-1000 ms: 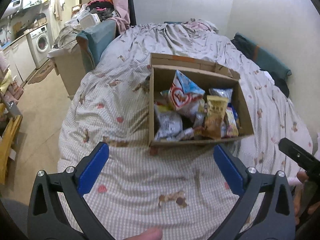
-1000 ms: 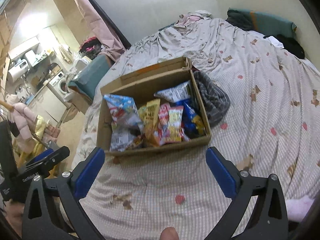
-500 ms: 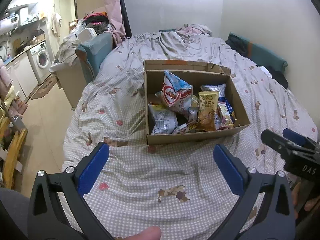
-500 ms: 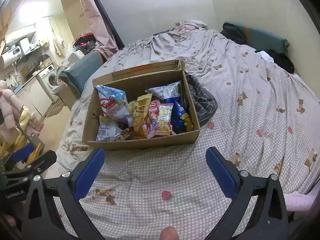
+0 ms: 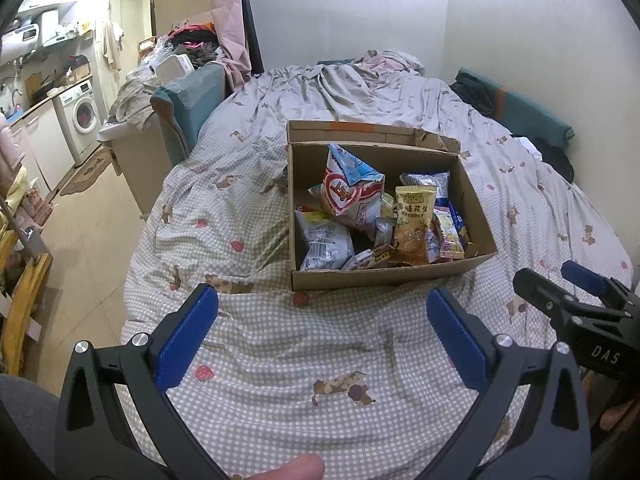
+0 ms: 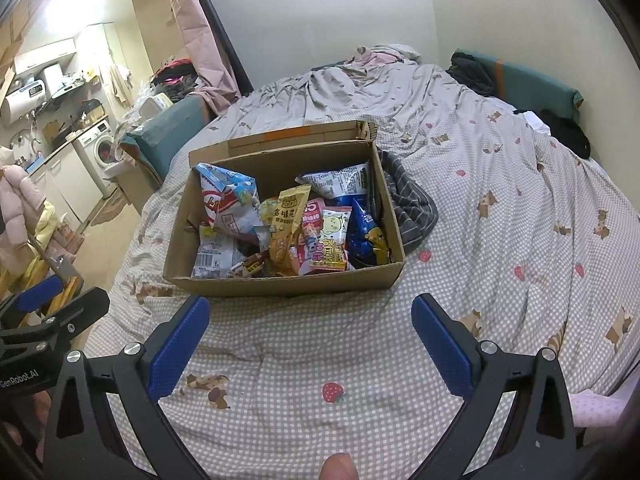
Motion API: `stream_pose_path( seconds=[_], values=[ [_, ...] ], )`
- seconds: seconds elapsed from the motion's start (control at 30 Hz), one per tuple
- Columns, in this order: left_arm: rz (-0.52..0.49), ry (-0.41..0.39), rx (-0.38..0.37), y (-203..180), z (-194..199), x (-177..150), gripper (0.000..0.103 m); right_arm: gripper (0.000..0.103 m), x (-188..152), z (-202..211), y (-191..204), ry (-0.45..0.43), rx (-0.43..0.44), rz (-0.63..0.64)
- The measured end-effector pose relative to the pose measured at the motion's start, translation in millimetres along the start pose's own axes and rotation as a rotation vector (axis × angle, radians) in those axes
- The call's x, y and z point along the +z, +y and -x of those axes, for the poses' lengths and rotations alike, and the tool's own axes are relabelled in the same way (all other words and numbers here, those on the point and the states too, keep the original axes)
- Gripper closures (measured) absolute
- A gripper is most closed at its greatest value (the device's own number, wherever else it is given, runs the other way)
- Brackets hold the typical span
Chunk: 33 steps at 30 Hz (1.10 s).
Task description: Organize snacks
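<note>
The snack packets point(image 6: 288, 228) lie heaped in the open cardboard box point(image 6: 280, 280) on the checked bedspread point(image 6: 500, 208), some upright, some flat. Both the left gripper point(image 5: 322, 332) and the right gripper point(image 6: 310, 338) hover short of the box, jaws spread wide, holding nothing. This fits packets gathered or awaiting sorting. Any pick is best made on a standing packet's top edge.

One cardboard box point(image 6: 280, 280); two grippers point(image 5: 320, 332), four blue fingers point(image 5: 186, 340).
</note>
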<state>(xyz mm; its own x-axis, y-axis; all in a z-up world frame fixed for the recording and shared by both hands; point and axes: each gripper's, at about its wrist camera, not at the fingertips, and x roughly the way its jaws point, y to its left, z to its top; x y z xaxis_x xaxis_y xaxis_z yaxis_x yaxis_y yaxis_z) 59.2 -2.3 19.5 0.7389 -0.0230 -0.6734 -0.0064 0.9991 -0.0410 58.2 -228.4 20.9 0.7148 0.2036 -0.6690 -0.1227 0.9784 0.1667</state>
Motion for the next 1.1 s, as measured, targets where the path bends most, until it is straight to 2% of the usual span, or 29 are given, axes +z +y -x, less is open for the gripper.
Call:
stream_pose_path(
  seconds=[1.1],
  values=[
    [0.009, 0.014, 0.003, 1.0, -3.7, -0.1, 0.000, 0.000, 1.6, 0.7, -3.3, -0.002, -0.011, -0.011]
  ],
)
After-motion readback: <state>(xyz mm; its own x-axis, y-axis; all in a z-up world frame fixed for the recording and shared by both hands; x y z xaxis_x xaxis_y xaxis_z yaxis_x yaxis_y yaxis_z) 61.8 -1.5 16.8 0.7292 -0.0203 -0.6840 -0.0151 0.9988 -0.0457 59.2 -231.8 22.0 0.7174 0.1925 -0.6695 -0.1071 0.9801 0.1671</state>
